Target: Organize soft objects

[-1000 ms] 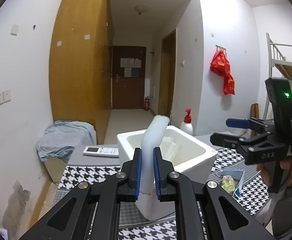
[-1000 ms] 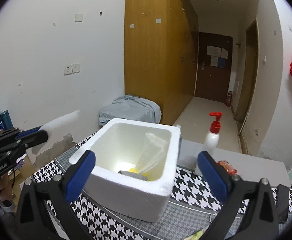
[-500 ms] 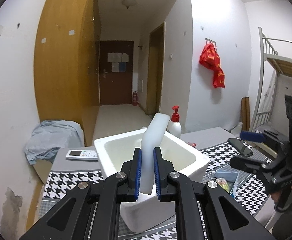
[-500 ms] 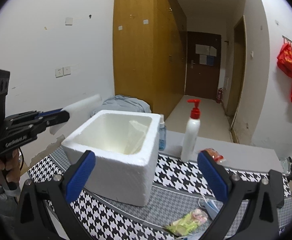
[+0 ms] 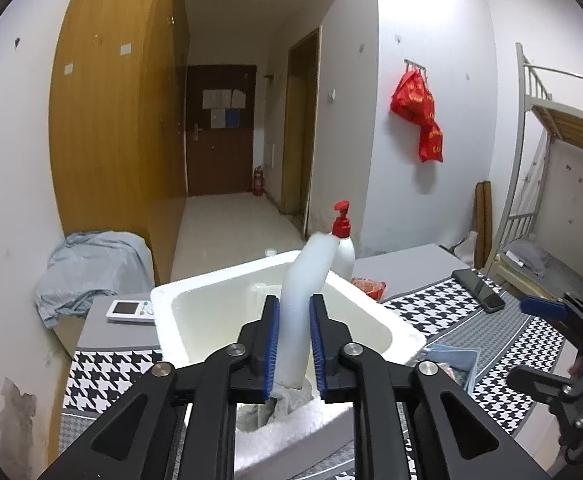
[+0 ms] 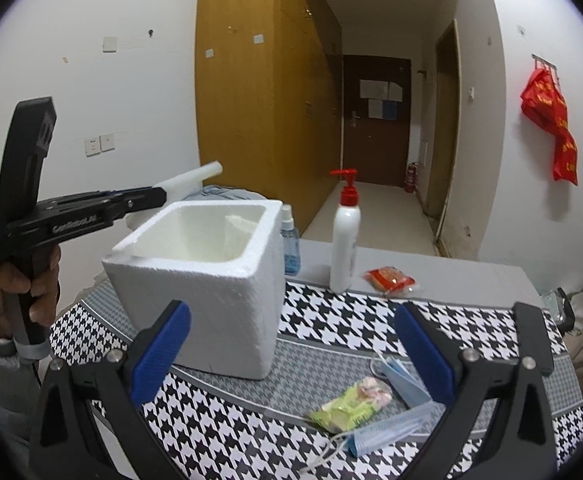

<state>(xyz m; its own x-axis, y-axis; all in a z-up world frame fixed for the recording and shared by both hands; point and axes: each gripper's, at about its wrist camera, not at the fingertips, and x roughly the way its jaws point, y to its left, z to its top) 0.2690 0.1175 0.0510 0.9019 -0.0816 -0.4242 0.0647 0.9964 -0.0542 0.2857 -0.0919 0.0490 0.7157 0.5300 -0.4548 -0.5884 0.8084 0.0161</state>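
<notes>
My left gripper (image 5: 293, 320) is shut on a white foam strip (image 5: 305, 284) and holds it above the near rim of the white styrofoam box (image 5: 371, 310). The right wrist view shows that strip (image 6: 191, 178) sticking out of the left gripper (image 6: 159, 196), over the box's (image 6: 219, 292) left rim. My right gripper (image 6: 291, 336) is open and empty, above the table in front of the box. Blue face masks (image 6: 395, 376) and a green-yellow packet (image 6: 351, 400) lie on the houndstooth cloth below it. Something grey lies in the box (image 5: 287, 400).
A white pump bottle with red top (image 6: 345, 240), a small blue spray bottle (image 6: 289, 244) and a red snack packet (image 6: 389, 278) stand behind the box. A remote (image 5: 129, 310) and a black phone (image 5: 479, 288) lie on the table. Bunk bed (image 5: 551, 160) at right.
My left gripper has moved forward and over the box's rim with the foam strip. My right gripper has pulled back and lower, from over the box to the cloth in front of it.
</notes>
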